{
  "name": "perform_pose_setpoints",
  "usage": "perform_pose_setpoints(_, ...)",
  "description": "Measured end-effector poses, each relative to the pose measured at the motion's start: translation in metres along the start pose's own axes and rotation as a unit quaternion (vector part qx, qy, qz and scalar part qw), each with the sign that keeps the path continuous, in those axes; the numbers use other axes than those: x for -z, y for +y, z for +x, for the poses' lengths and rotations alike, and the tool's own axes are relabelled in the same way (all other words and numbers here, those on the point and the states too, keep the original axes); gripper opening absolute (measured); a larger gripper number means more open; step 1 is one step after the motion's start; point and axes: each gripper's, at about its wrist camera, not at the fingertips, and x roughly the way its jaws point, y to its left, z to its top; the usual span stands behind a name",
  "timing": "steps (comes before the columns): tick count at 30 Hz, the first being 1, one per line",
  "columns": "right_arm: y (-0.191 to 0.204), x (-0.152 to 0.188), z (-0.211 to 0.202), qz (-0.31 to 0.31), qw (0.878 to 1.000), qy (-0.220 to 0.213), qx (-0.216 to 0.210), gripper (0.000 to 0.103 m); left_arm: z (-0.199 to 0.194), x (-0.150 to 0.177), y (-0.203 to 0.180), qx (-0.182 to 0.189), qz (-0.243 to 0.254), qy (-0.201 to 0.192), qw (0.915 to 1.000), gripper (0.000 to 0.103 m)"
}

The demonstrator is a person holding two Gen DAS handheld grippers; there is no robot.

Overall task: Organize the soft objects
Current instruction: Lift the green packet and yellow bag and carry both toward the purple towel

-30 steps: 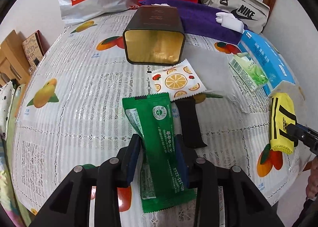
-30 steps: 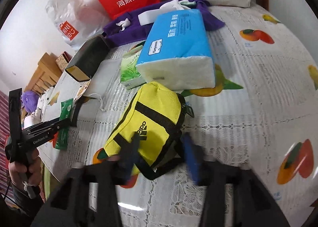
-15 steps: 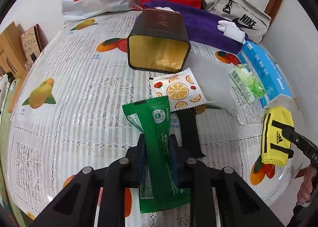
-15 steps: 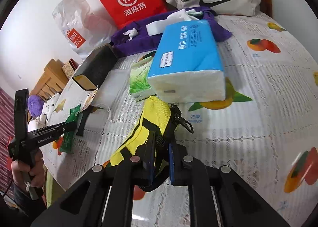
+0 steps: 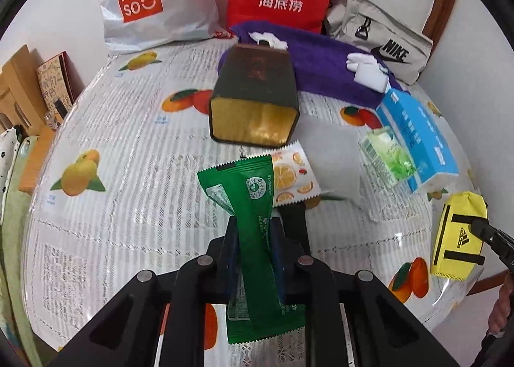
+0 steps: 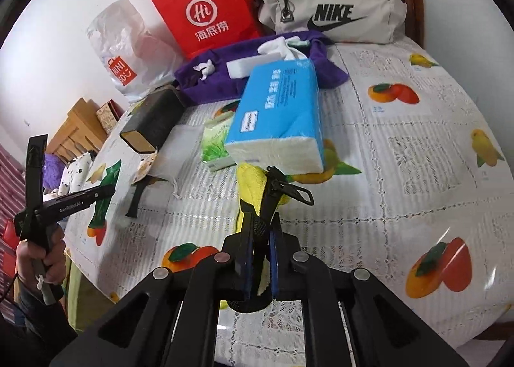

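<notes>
My left gripper [image 5: 255, 232] is shut on a green foil packet [image 5: 253, 206] and holds it lifted above the table, top end tilted forward. My right gripper [image 6: 260, 232] is shut on a yellow Adidas pouch [image 6: 253, 183], lifted and hanging edge-on between the jaws; the pouch also shows in the left wrist view [image 5: 457, 238]. An orange-print sachet [image 5: 294, 179] and a black strap [image 5: 297, 222] lie on the table below the packet. The left gripper with the packet shows in the right wrist view [image 6: 106, 188].
A dark tin box [image 5: 253, 103] lies on its side mid-table. A blue tissue pack [image 6: 279, 113], green tissue pack [image 6: 215, 142], purple towel [image 6: 225, 77], red bag [image 6: 205, 13], Miniso bag [image 5: 144, 4] and Nike bag [image 6: 331, 13] crowd the far side. The fruit-print tablecloth [image 6: 417, 155] covers the table.
Both grippers closed and lifted: the left raised the green packet off the table, the right closed on the yellow pouch and raised it.
</notes>
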Motion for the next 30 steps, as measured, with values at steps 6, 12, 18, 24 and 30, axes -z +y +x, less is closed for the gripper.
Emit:
perform_pose_setpoints(6,0.008,-0.010,-0.015,-0.010,1.000,-0.013,0.001,0.008,-0.011,-0.013,0.001,0.001,-0.005,-0.004,1.0000,0.018)
perform_pose_setpoints(12,0.022,-0.031,-0.025,-0.024,0.999,-0.028,-0.016,0.008,-0.022,-0.032,-0.003,0.005,-0.001,-0.014,0.9999,0.018)
perform_pose_setpoints(18,0.033,-0.066,-0.029,-0.040,0.998,-0.045,-0.026,0.008,-0.028,-0.061,-0.004,0.000,0.002,-0.023,0.9997,0.018)
perform_pose_setpoints(24,0.037,-0.108,-0.023,-0.051,0.996,-0.066,-0.031,0.008,-0.023,-0.094,-0.007,-0.006,0.008,-0.027,0.9996,0.018)
perform_pose_setpoints(30,0.039,-0.153,0.001,-0.063,0.995,-0.074,-0.029,0.008,-0.008,-0.127,-0.010,-0.003,0.010,-0.028,0.9996,0.018)
